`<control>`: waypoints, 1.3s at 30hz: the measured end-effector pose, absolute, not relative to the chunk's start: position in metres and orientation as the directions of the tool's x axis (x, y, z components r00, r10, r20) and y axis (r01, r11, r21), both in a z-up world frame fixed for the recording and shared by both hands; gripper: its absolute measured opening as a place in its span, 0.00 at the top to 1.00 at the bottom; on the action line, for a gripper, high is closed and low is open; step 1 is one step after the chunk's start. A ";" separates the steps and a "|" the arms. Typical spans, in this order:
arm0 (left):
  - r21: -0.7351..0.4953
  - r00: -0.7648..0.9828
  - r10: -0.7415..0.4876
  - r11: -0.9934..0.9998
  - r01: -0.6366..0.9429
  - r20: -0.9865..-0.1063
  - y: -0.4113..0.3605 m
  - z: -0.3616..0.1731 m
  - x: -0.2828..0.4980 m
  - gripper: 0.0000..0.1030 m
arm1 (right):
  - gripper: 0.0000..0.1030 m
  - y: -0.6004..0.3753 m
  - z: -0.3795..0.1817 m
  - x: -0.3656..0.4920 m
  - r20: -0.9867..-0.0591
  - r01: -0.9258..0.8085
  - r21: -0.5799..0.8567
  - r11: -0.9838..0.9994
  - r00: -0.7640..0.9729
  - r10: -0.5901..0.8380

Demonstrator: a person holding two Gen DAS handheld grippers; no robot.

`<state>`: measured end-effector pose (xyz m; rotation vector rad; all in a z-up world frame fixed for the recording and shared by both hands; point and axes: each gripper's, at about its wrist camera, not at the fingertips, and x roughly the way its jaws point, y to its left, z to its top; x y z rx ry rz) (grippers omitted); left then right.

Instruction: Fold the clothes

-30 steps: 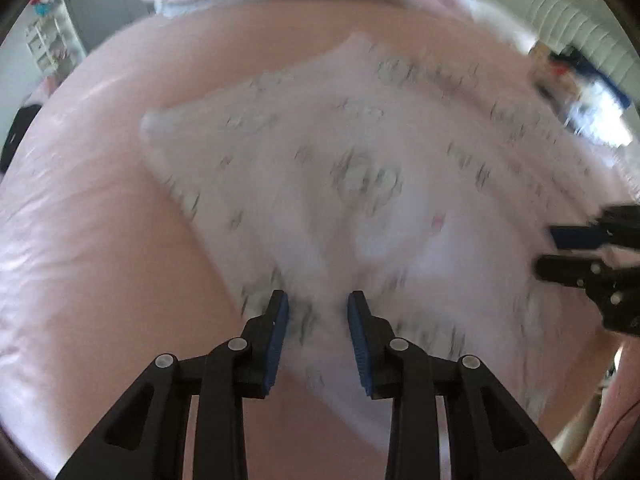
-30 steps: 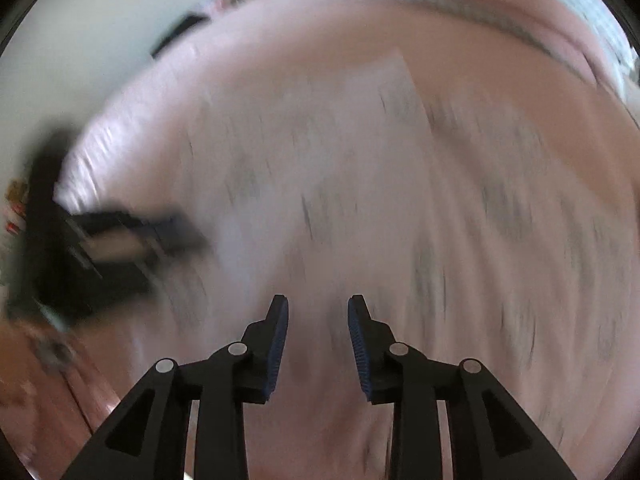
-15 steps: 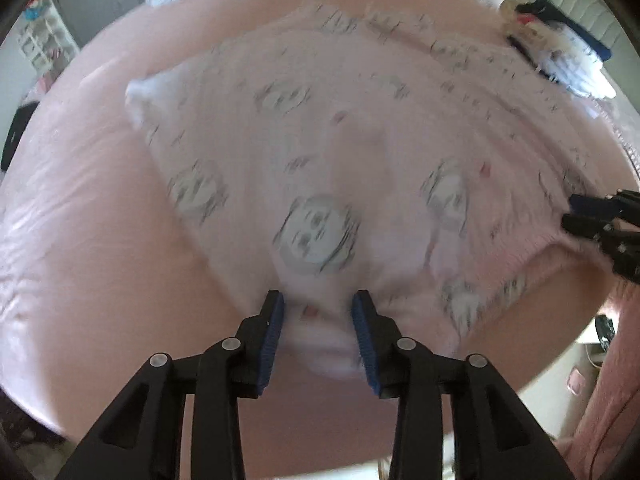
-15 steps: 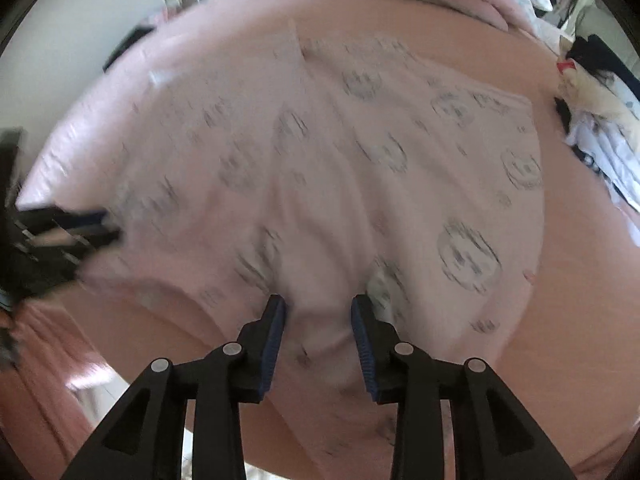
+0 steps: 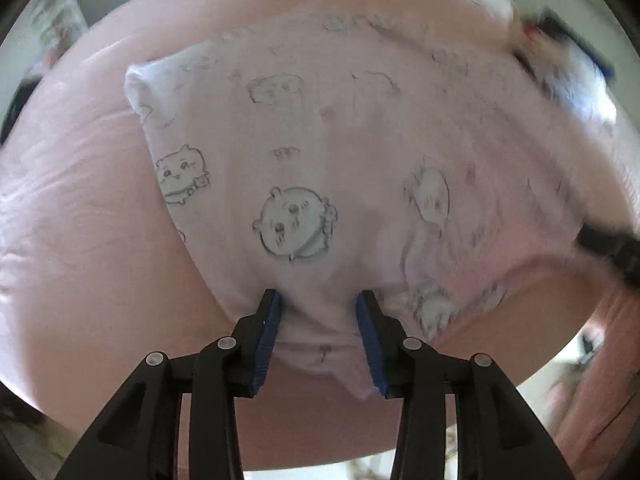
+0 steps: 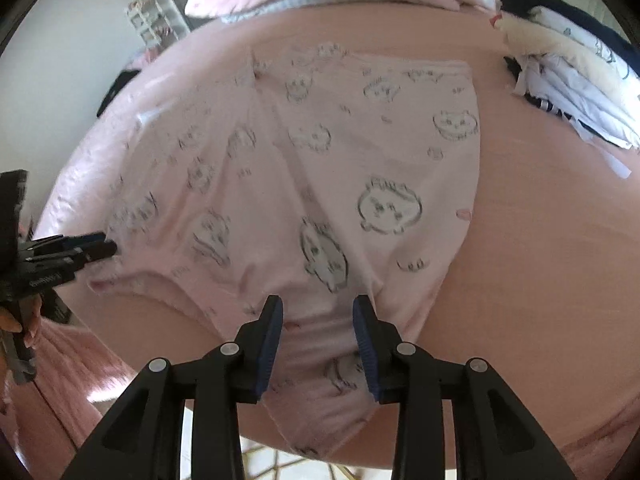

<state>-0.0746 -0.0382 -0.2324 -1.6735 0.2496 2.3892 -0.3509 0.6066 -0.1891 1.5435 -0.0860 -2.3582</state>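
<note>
The garment [image 5: 320,168] is spread flat on the bed [image 5: 80,240], its near hem caught between the parted, unclamped jaws of the left gripper [image 5: 319,312] and right gripper [image 6: 318,316], its length running away from both.

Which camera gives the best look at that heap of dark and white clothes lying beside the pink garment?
The right wrist view: the heap of clothes lies sharp at its upper right, folds and navy fabric clear. In the left wrist view the same heap is only a blurred smear near the right edge.

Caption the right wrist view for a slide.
Right claw over pale pink cartoon-print garment spread on pink bedsheet.
</note>
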 end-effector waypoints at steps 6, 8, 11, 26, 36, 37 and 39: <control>0.033 -0.283 0.040 -0.968 -0.250 -0.958 -0.039 -0.223 -0.062 0.63 | 0.65 0.636 -0.196 -0.366 -0.879 0.261 0.186 -0.947 -0.386 -0.279; 0.010 -0.282 0.057 -0.973 -0.231 -0.958 -0.039 -0.219 -0.061 0.63 | 0.65 0.646 -0.191 -0.366 -0.875 0.248 0.196 -0.949 -0.394 -0.283; -0.086 -0.293 0.129 -0.984 -0.155 -0.947 -0.045 -0.210 -0.062 0.64 | 0.65 0.674 -0.180 -0.372 -0.854 0.192 0.251 -0.949 -0.417 -0.310; -0.597 -0.452 0.431 -0.730 0.333 -0.780 -0.089 -0.231 -0.031 0.58 | 0.61 0.747 -0.220 -0.360 -0.780 -0.024 0.566 -0.824 -0.338 -0.526; -0.473 -0.488 0.342 -0.864 0.172 -0.803 -0.065 -0.222 -0.062 0.94 | 0.92 0.694 -0.208 -0.296 -0.818 0.103 0.362 -0.926 -0.441 -0.369; -0.457 -0.497 0.331 -0.876 0.154 -0.802 -0.063 -0.216 -0.061 0.94 | 0.92 0.696 -0.202 -0.290 -0.812 0.109 0.354 -0.929 -0.458 -0.363; -0.437 -0.525 0.319 -0.892 0.116 -0.789 -0.060 -0.202 -0.052 0.94 | 0.94 0.699 -0.184 -0.271 -0.790 0.110 0.351 -0.930 -0.499 -0.357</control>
